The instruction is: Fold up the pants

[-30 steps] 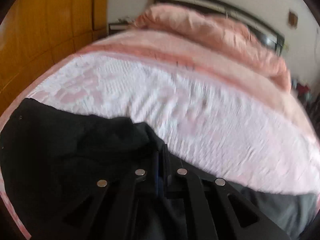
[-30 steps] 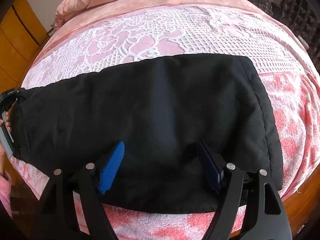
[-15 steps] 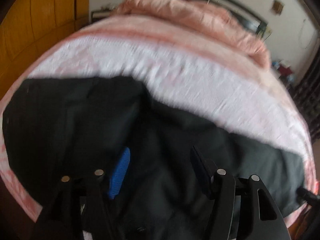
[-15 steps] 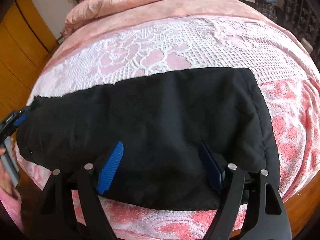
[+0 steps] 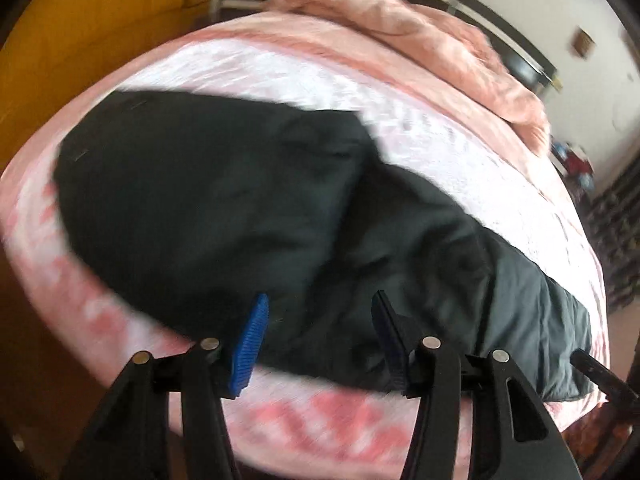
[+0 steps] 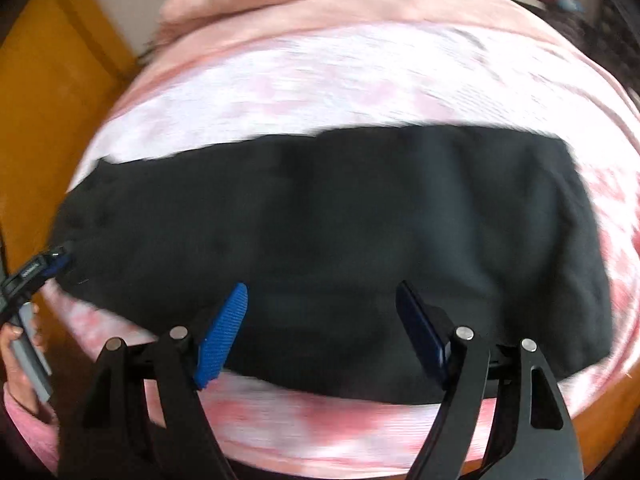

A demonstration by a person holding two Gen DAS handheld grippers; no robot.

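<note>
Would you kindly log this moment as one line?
pants: folded, flat on bed | left gripper: closing, nothing between pads | right gripper: open, empty

Both grippers angled down, nothing held.
Your left gripper (image 5: 318,338) is closing, jaws empty; your right gripper (image 6: 322,330) gapes wide and empty too.

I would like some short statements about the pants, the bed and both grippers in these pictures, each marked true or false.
1. The pants are black. True.
2. The pants hang from a chair. False: they lie on the bed cover, which is pink and white.
3. The right gripper grips a fold of the pants. False: its jaws stand apart, nothing pinched.
4. The left gripper has no cloth between its pads. True; its jaws are closing.
5. A pink quilt lies bunched at the far end of the bed. True.
</note>
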